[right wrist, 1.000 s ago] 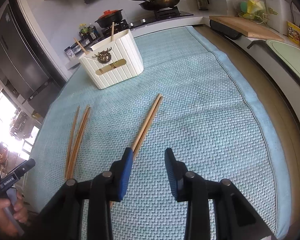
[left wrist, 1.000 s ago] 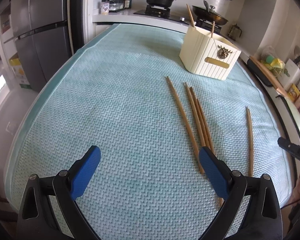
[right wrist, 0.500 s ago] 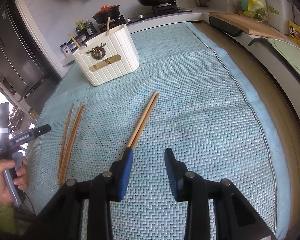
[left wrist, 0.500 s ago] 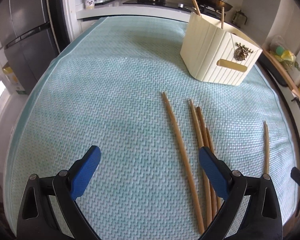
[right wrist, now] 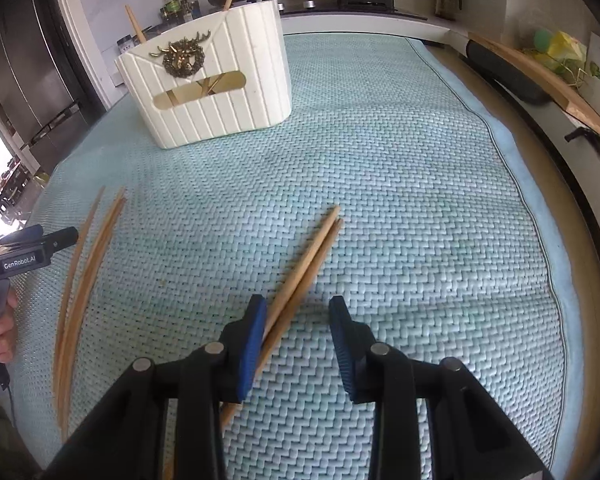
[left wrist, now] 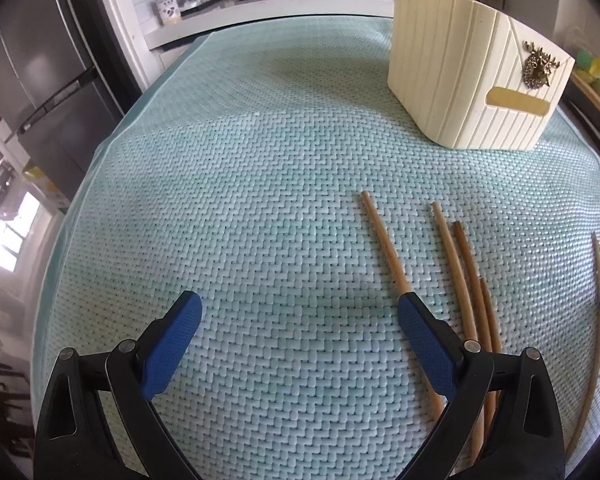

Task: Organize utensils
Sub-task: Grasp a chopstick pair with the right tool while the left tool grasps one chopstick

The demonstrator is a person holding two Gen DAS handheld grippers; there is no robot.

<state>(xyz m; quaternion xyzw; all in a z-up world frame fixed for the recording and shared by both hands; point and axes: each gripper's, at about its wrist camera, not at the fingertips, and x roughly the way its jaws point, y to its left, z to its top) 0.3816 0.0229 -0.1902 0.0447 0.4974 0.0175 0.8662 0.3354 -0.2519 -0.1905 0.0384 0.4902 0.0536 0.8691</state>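
- Your right tool (right wrist: 298, 312) hangs low over the pair of chopsticks (right wrist: 306, 264) on the right of the teal mat (right wrist: 400, 200); its blue pads are parted with nothing pinched, the left pad just beside or touching the pair, so the pair lies partly in the gap, which reads as a line-up for a pinch
- Your left tool (left wrist: 300, 312) is spread wide and holds nothing; its right pad sits over the near end of a single chopstick (left wrist: 382, 240), with a loose bundle of three (left wrist: 466, 272) just beyond it, so the gap covers bare mat and you would need to shift right
- The cream holder (right wrist: 208, 80) stands upright at the far side of the mat, well apart from all loose sticks; two chopsticks already lean inside it
- The right view alone shows the crossed sticks through the holder's slot, and your left hand (right wrist: 0, 320) on its handle; the left view alone shows the single stick lying apart from the bundle; whether the bench edge lies near the sticks, only the right view tells
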